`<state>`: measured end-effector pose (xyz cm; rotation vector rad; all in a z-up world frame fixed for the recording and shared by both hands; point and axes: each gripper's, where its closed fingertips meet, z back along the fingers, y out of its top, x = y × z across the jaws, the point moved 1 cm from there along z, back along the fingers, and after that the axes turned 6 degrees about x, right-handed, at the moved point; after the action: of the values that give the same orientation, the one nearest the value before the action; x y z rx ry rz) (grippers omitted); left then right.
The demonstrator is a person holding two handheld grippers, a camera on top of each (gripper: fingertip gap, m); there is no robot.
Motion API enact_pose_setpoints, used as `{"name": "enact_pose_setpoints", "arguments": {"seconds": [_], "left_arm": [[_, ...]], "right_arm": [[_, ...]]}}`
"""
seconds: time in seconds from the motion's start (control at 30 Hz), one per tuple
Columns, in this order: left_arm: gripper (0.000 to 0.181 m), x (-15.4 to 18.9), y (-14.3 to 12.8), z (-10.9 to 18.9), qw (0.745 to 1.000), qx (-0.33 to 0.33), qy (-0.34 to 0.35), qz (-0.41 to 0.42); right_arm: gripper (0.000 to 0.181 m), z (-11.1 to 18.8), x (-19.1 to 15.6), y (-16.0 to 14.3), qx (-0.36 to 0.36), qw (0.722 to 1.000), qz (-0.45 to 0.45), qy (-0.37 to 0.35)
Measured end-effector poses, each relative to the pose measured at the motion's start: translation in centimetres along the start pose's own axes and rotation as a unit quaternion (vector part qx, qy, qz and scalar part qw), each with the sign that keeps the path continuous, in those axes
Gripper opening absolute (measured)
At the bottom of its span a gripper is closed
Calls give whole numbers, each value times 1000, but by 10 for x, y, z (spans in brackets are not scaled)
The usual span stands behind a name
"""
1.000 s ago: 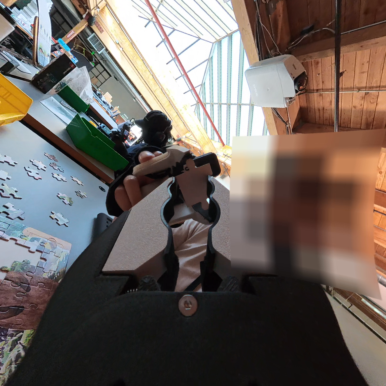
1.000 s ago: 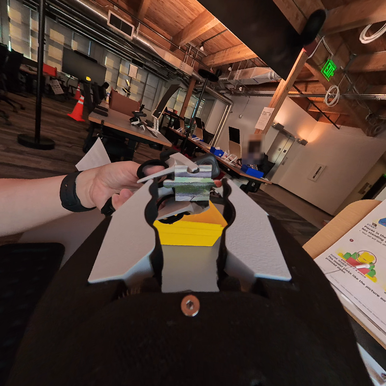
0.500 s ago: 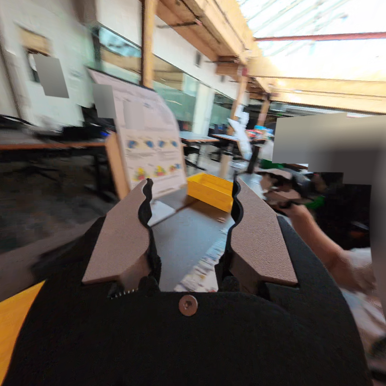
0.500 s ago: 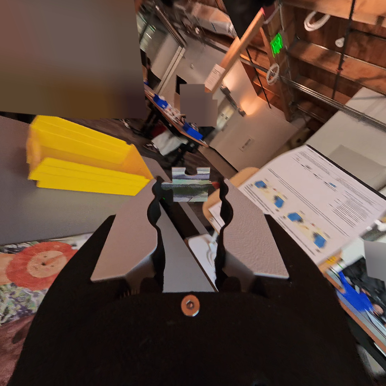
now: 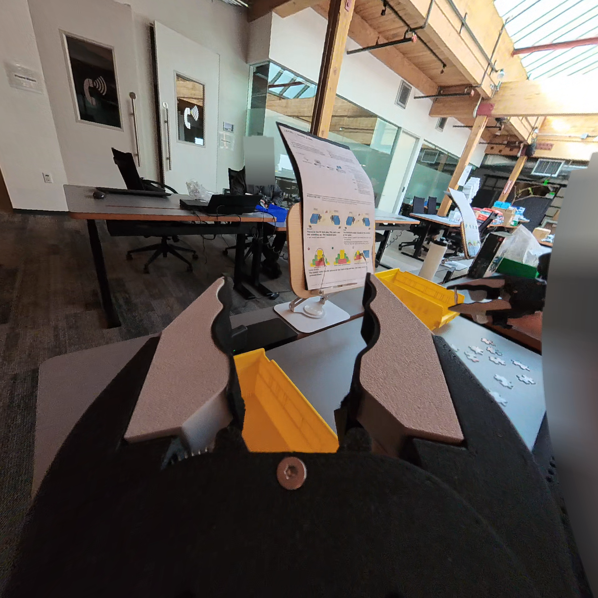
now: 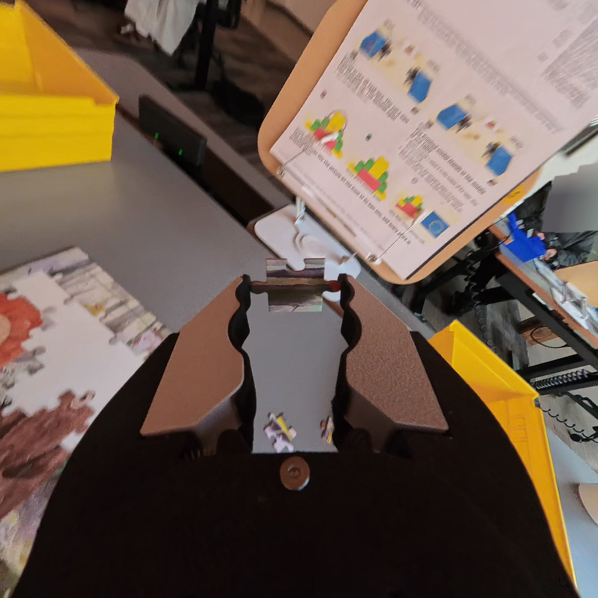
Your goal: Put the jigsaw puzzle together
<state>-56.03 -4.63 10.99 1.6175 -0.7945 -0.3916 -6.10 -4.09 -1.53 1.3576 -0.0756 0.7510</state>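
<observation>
Gripping, right gripper [image 6: 295, 284]: a small cardboard jigsaw piece with grey-green print [image 6: 295, 286] is pinched at the fingertips, above the grey table [image 6: 136, 220].
Left gripper [image 5: 295, 291]: held wide apart, nothing between the fingers.
Partly assembled colourful jigsaw puzzle [image 6: 48, 323]: laid flat on the table, left of the held piece.
Loose pieces [image 5: 495, 362]: scattered on the table.
Yellow plastic bin [image 5: 281, 407]: seen between the left fingers.

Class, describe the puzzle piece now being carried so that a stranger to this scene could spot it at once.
Start at the grey table, with the partly built puzzle on its left. Above the bare tabletop, the right hand-held gripper pinches one puzzle piece between its fingertips. Unlike the loose pieces lying flat below, it is held up off the table, picture side toward the camera.
</observation>
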Motion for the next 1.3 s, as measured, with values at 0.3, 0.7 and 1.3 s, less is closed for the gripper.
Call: {"name": "enact_pose_setpoints", "arguments": {"seconds": [0.3,0.7,1.3], "left_arm": [[80,58,-24,-4,999,-52,-17,-3],[66,274,-205,-134,978,-140,-148,49],[29,272,-322,-208,922,-218,-217,234]], "right_arm": [[55,78,-28,-158,-296,940,118,124],[55,27,-41,-73,12,983,146,106],[55,-8,-112,-91,110,968,183,132]]}}
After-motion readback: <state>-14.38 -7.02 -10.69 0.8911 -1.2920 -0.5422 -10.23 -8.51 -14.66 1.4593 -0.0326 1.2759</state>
